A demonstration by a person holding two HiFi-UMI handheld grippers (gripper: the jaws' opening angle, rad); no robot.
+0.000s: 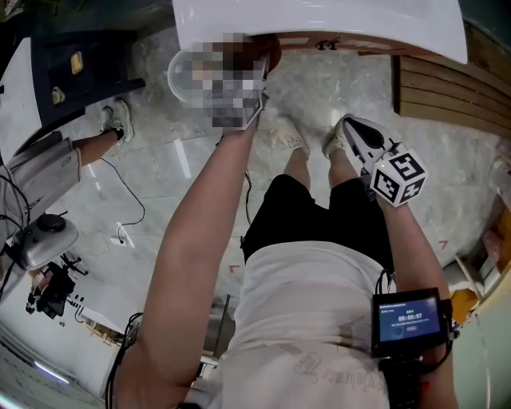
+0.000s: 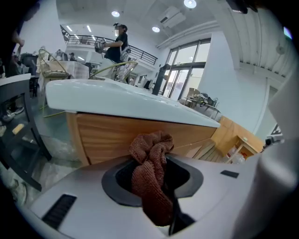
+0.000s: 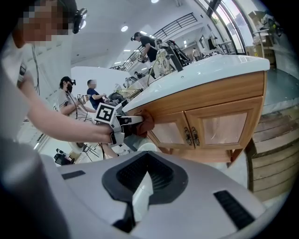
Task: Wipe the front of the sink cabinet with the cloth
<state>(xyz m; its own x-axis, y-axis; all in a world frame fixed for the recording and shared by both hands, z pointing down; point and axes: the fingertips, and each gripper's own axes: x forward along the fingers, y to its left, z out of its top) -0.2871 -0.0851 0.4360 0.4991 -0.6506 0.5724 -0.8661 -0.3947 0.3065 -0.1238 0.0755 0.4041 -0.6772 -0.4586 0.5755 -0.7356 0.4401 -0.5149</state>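
Observation:
My left gripper [image 2: 156,173] is shut on a brown cloth [image 2: 150,179], which bunches up out of the jaws. The cloth sits close to the wooden front of the sink cabinet [image 2: 112,133], just under the white sink top [image 2: 117,98]. In the right gripper view the cloth [image 3: 145,124] touches the cabinet's upper left corner, left of the two cabinet doors [image 3: 212,128], with the left gripper [image 3: 122,122] behind it. In the head view the cloth [image 1: 272,50] lies under the sink rim [image 1: 319,20]. My right gripper [image 3: 139,198] is shut on nothing; in the head view this right gripper [image 1: 355,132] hangs back over the floor.
A white bucket [image 1: 180,77] stands on the floor left of the cabinet. Wooden slats [image 1: 447,88] lie to the right. Another person's leg [image 1: 104,140] and camera gear [image 1: 48,240] are at the left, with cables across the floor. Several people stand in the background.

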